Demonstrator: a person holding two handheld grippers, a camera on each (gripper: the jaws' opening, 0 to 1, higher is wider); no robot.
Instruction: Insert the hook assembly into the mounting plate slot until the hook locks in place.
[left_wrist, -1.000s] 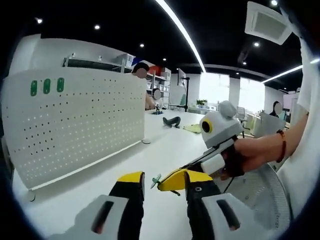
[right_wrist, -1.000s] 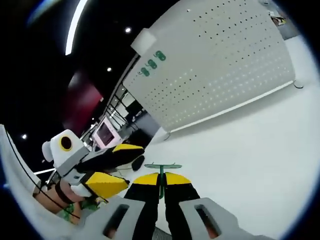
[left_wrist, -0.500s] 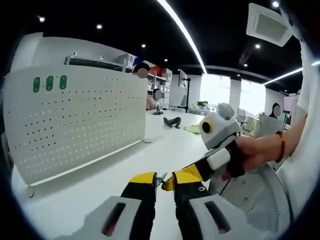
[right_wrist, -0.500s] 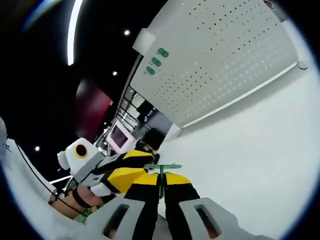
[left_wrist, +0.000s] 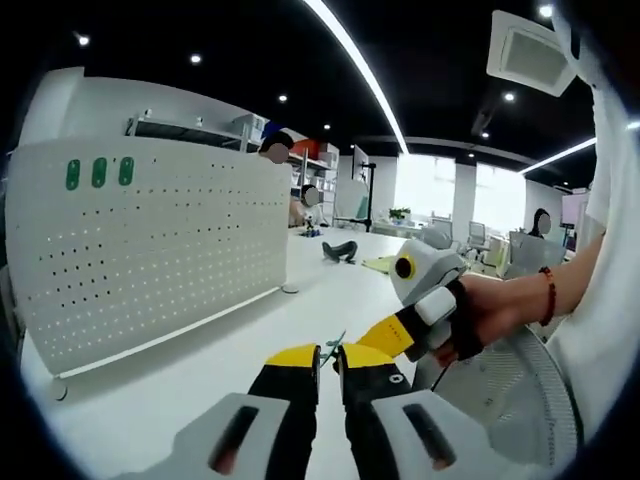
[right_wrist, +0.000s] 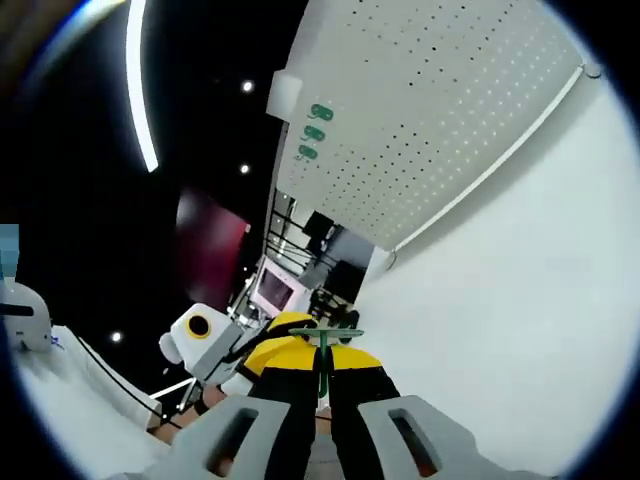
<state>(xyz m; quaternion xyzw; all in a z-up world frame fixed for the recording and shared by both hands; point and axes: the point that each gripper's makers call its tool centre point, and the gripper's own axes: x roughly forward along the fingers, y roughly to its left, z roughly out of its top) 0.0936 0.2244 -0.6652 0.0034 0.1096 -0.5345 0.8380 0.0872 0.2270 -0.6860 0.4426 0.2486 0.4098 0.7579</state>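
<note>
The white pegboard mounting plate (left_wrist: 150, 250) stands upright on the table at the left of the left gripper view, with three green hooks (left_wrist: 98, 172) in its top corner. The plate (right_wrist: 450, 110) and its hooks (right_wrist: 315, 130) also appear at the top of the right gripper view. A small green hook assembly (right_wrist: 322, 345) sticks up between the shut jaws of my right gripper (right_wrist: 322, 362). My left gripper (left_wrist: 330, 357) has its yellow tips closed on the same hook (left_wrist: 333, 345), tip to tip with the right gripper (left_wrist: 375, 342). Both are held well away from the plate.
A person's hand (left_wrist: 490, 310) holds the right gripper above the white table (left_wrist: 200, 380). A round wire guard (left_wrist: 510, 390) lies at the lower right. A dark object (left_wrist: 343, 249) sits far back on the table. People stand in the background.
My left gripper's jaws have gone from wide open to closed around the green hook that the right gripper brought between them. The right gripper view has tilted.
</note>
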